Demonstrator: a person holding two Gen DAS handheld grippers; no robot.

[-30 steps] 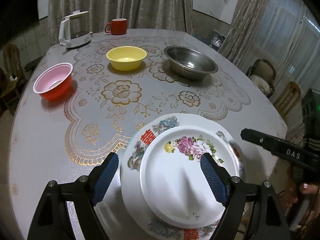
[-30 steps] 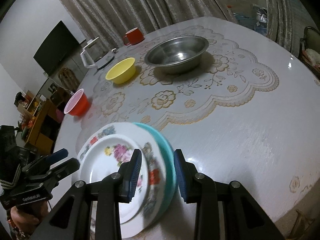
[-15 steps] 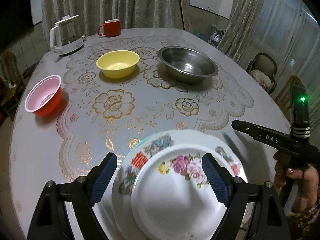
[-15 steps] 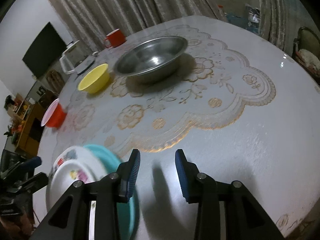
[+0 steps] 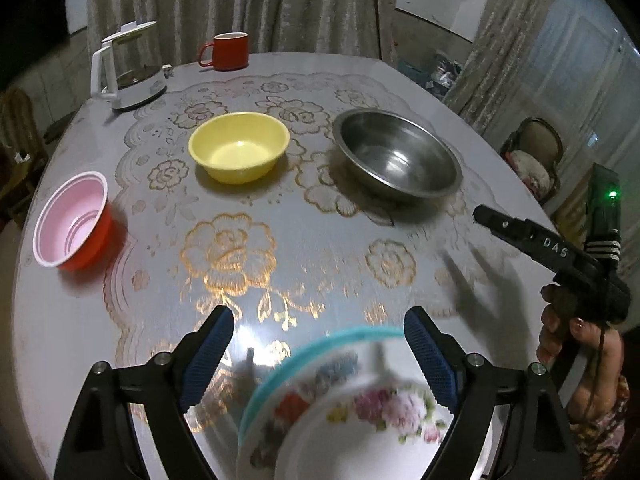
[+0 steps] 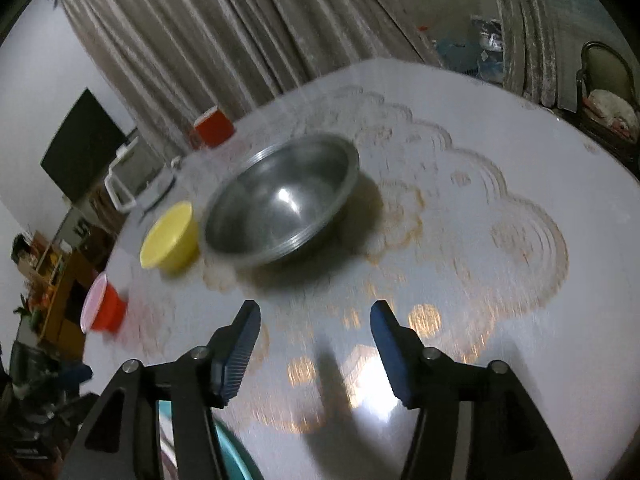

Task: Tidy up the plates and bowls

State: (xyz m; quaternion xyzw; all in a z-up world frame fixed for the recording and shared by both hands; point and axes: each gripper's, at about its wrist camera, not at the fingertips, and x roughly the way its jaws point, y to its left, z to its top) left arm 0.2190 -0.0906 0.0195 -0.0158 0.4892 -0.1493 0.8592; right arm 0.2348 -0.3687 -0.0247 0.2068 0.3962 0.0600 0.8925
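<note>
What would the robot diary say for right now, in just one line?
left gripper: open, above plate stack | right gripper: open, empty, facing steel bowl | yellow bowl, red bowl: unstacked

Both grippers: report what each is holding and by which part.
Nothing is held. The left gripper hangs open over the stacked plates; the right gripper is open over bare table.

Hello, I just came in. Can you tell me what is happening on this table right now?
A person holds a claw in each hand and is sorting dishes on a round table. The left claw is open above a stack of plates: a small floral plate on a larger one, over a teal one. The right claw is open and empty, pointing toward the steel bowl. The yellow bowl and red bowl stand apart, not yet stacked.
</note>
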